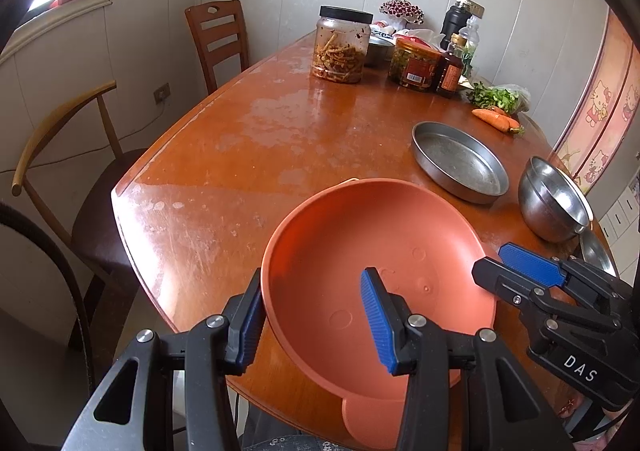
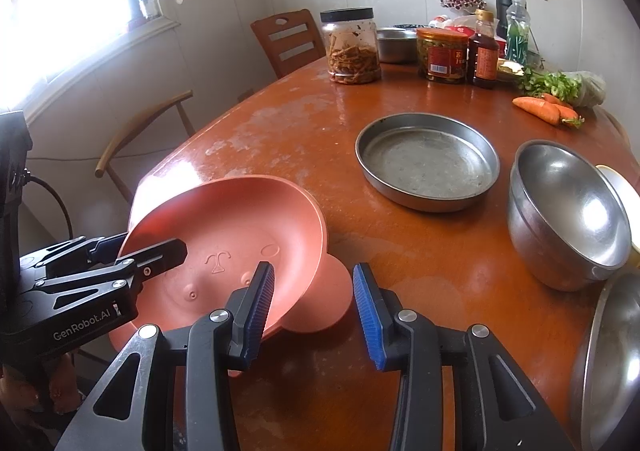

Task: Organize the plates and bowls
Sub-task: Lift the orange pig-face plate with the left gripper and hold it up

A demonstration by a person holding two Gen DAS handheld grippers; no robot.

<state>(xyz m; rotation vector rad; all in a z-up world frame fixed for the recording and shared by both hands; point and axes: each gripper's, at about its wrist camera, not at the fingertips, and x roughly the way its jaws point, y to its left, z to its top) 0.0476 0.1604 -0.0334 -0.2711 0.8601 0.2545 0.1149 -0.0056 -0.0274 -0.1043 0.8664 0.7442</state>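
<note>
Left hand-held gripper point(image 1: 314, 325) clamps near rim of pink plate point(image 1: 372, 279), plate tilted up at bench point(image 1: 240, 155) edge. Right hand-held gripper point(image 2: 314, 305) partly open, straddles plate's right rim beside its ear; whether pads press, cannot tell. Metal pan point(image 2: 428, 161) lies alone mid-bench; steel bowls point(image 2: 568, 211) nested at right. Judgement: bowls grouped, plate and pan still unstacked.

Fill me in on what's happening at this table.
A person with a gripper in each hand is sorting dishes. The left gripper straddles the rim of a tilted orange bowl, one finger inside, one outside; the pads don't clearly press. The right gripper straddles the bowl's ear-shaped tab, jaws apart. A metal pan and steel bowls wait nearby.
</note>
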